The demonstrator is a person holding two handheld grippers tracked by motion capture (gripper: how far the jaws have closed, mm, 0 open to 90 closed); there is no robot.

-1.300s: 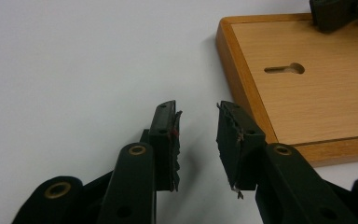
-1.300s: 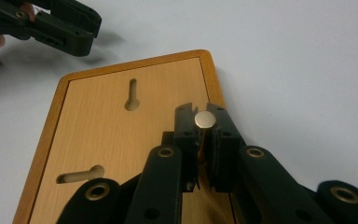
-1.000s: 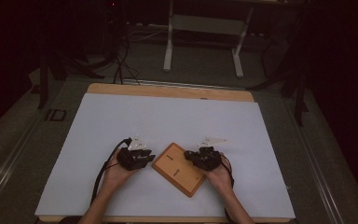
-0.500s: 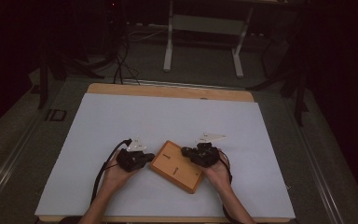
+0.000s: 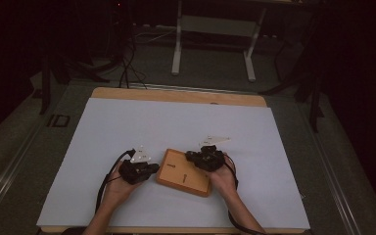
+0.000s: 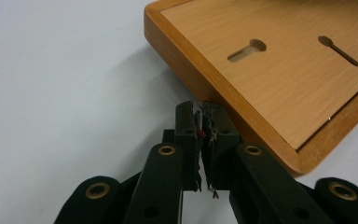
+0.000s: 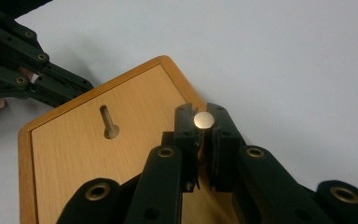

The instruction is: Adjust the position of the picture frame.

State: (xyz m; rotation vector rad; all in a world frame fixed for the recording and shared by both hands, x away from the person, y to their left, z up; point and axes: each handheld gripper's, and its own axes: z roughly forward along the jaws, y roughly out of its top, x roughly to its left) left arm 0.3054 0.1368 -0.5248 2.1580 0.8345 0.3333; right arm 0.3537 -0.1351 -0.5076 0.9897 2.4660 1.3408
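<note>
A flat wooden board (image 5: pixel 183 172) with a raised rim and two keyhole slots (image 6: pixel 247 50) lies on the white table near the front. My left gripper (image 6: pixel 200 109) is shut with nothing visible between its pads, and its tips sit right at the board's side edge. In the high view the left gripper (image 5: pixel 152 169) is at the board's left side. My right gripper (image 7: pixel 203 114) is shut on a small round brass-headed peg (image 7: pixel 203 120) above the board (image 7: pixel 98 163). From above, the right gripper (image 5: pixel 193 156) is over the board's far right corner.
A white sheet (image 5: pixel 176 127) covers the wooden table, with open room behind and to both sides of the board. The other hand's gripper (image 7: pixel 32 79) shows at the upper left of the right gripper view. Stands and cables sit on the dark floor beyond.
The right gripper has shifted a little to the left and away from the person, and the board has slid slightly left. The left hand has stayed in place.
</note>
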